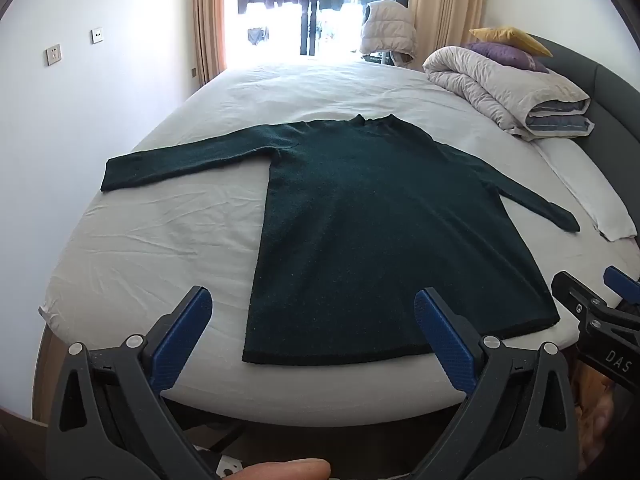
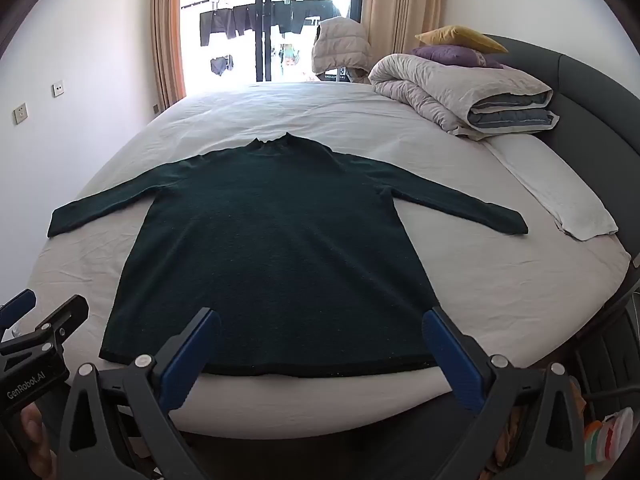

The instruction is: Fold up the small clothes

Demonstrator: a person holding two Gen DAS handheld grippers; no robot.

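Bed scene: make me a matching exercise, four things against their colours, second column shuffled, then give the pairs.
Things:
1. sweater
2. top pillow
3. lower pillow
4. claw pads

Colours:
A. purple
B. blue
C. dark green
D. yellow

Pairs: 1-C, 2-D, 3-A, 4-B

left wrist: near the bed's (image 1: 120, 248) foot edge, angled down, facing the window (image 1: 304, 8) | right wrist: same facing, further right | shared: sweater (image 2: 280, 248) (whole), folded duvet (image 2: 460, 96)
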